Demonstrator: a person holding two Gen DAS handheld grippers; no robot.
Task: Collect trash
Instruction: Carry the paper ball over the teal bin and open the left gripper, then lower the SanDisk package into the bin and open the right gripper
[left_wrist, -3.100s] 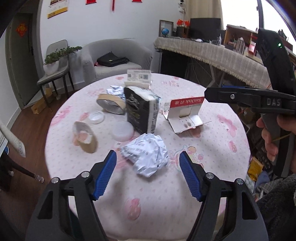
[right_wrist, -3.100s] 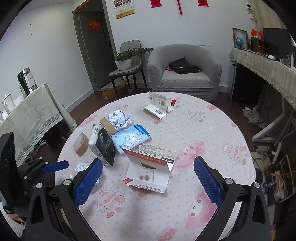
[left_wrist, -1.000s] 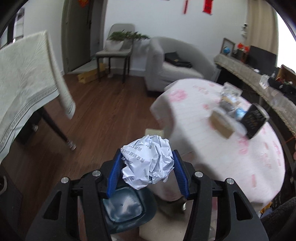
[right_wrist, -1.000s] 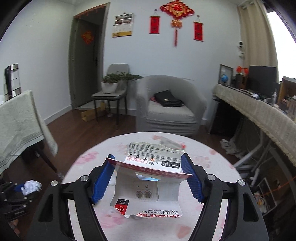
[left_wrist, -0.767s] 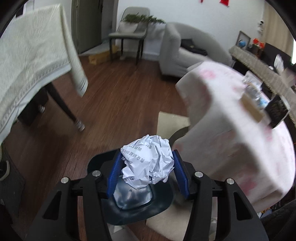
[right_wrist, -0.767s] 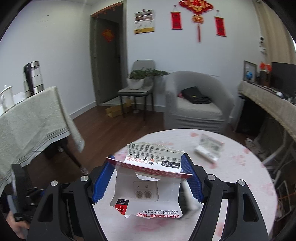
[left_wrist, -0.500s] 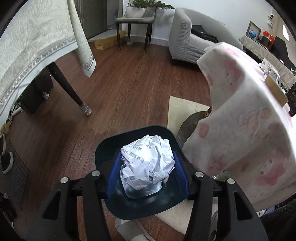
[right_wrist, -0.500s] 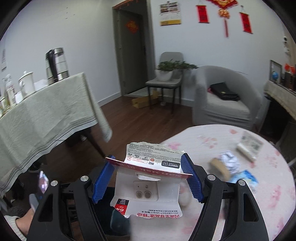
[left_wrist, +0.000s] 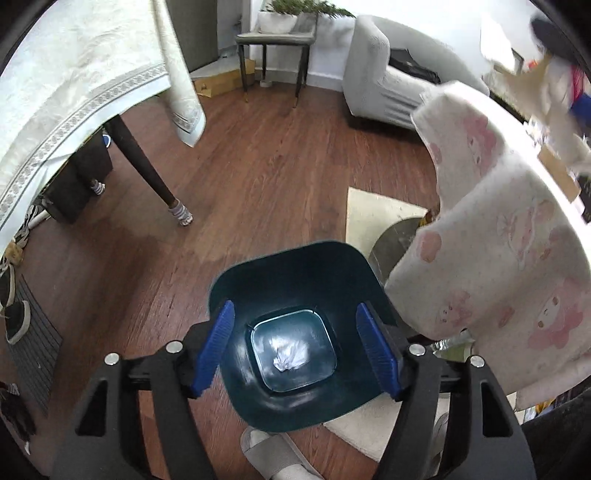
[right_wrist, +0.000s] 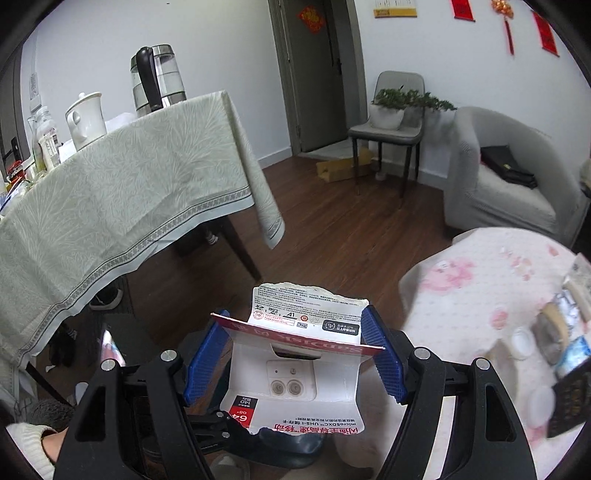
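A dark blue trash bin stands on the wood floor beside the round table. A crumpled white paper ball lies at its bottom. My left gripper is open and empty, held right above the bin's mouth. My right gripper is shut on a torn white and red card package, held above the floor left of the table. A sliver of the bin's rim shows under the package in the right wrist view. More trash lies blurred on the table.
The round table with a pink-patterned cloth overhangs the bin's right side. A second table with a pale green cloth stands to the left, with a kettle on it. A beige mat, a grey armchair and a chair stand farther off.
My left gripper opened and the paper ball dropped into the bin. My right gripper swung left, away from the table and toward the bin, still holding the package.
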